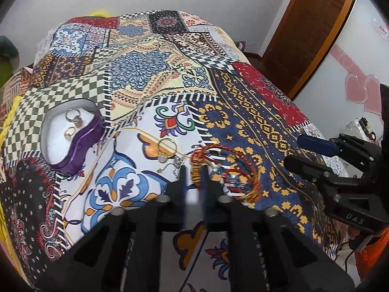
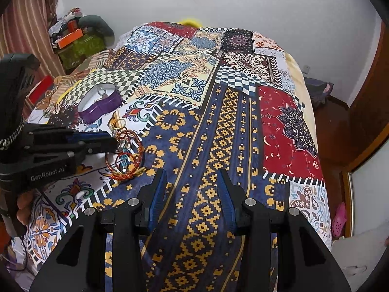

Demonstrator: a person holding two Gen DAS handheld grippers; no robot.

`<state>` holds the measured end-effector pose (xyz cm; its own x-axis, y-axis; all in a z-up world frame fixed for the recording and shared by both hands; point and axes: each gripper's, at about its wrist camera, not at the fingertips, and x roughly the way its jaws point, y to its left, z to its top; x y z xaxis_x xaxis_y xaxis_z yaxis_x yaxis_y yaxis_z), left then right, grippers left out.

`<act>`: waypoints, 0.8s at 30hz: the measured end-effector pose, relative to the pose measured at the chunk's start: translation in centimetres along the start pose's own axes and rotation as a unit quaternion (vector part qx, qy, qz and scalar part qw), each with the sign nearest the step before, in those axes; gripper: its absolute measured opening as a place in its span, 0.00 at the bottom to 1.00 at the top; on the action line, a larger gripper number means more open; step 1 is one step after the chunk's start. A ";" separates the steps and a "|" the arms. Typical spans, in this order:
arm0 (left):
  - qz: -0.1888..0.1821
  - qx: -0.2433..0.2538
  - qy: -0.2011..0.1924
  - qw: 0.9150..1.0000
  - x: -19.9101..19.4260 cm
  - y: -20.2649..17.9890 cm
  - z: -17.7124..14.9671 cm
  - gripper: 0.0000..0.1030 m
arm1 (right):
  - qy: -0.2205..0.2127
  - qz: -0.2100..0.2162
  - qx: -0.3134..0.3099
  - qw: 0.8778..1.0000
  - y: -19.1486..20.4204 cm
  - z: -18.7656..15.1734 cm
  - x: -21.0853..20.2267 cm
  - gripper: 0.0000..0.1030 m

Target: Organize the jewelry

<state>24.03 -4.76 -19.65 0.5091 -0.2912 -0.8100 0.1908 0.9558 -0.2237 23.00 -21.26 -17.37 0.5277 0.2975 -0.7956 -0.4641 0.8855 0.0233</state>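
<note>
At the left of the left wrist view, a purple heart-shaped box (image 1: 70, 136) sits on the patterned bedspread (image 1: 150, 77), rings (image 1: 74, 119) inside. Right of it, at centre, lie a gold ring (image 1: 167, 146) and red-gold bangles (image 1: 228, 168). The left gripper (image 1: 193, 174) has its jaws narrow around the bangles' edge. The right gripper (image 2: 193, 182), at lower centre of its view, has wide, empty jaws.

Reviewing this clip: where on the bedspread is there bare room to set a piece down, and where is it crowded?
Free: the navy-and-gold strip under the open right gripper, and the red patch beyond it. Crowded: the white floral patch, between the purple heart-shaped box and the red-gold bangles, where loose rings and a thin chain lie and the left gripper works.
</note>
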 end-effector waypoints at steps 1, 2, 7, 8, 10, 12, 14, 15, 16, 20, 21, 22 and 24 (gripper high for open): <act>0.001 0.001 -0.002 1.000 0.0 0.0 0.0 0.05 | 0.001 0.001 -0.001 1.000 0.0 0.0 0.1 0.38; 0.002 0.005 -0.003 1.000 -0.1 -0.1 -0.1 0.05 | 0.000 0.002 -0.001 1.000 0.0 -0.1 0.0 0.38; 0.008 0.015 -0.022 1.000 -1.1 -0.6 -0.2 0.05 | -0.002 0.009 0.004 1.000 0.1 0.0 0.0 0.38; 0.006 0.015 -0.028 0.999 -1.5 -0.7 -0.2 0.04 | -0.002 0.010 0.003 1.000 0.2 0.1 0.0 0.38; 0.003 0.011 -0.042 0.999 -2.6 -0.6 -0.2 0.04 | -0.003 0.010 0.001 1.000 0.5 0.2 -0.1 0.38; 0.003 0.006 -0.056 0.998 -3.7 -0.3 -0.2 0.05 | -0.004 0.012 -0.001 1.000 0.8 0.4 -0.2 0.38; 0.004 0.001 -0.066 0.998 -4.7 0.2 -0.3 0.04 | -0.006 0.014 -0.006 1.000 1.3 0.5 -0.2 0.38; 0.009 0.000 -0.071 0.997 -5.2 0.5 -0.4 0.04 | -0.008 0.014 -0.010 1.000 1.6 0.6 -0.2 0.38; 0.015 0.000 -0.075 0.997 -5.6 0.8 -0.6 0.04 | -0.007 0.015 -0.015 1.000 2.0 0.7 -0.1 0.38; 0.033 -0.007 -0.076 0.997 -6.4 2.4 -1.6 0.04 | 0.000 0.026 -0.030 0.999 3.3 1.1 0.7 0.38; 0.038 -0.010 -0.074 0.996 -6.4 2.8 -1.9 0.04 | 0.004 0.028 -0.036 0.999 3.8 1.2 1.0 0.38; 0.042 -0.012 -0.070 0.997 -6.3 3.3 -2.3 0.04 | 0.006 0.029 -0.042 0.999 4.2 1.3 1.2 0.38; 0.046 -0.018 -0.062 0.997 -6.1 4.0 -2.9 0.04 | 0.009 0.030 -0.053 0.998 5.0 1.4 1.8 0.38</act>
<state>19.27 0.96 -17.15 0.6240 -0.2024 -0.7547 0.1089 0.9790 -0.1725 22.61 -15.79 -17.78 0.4840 0.3409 -0.8059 -0.5676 0.8232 0.0074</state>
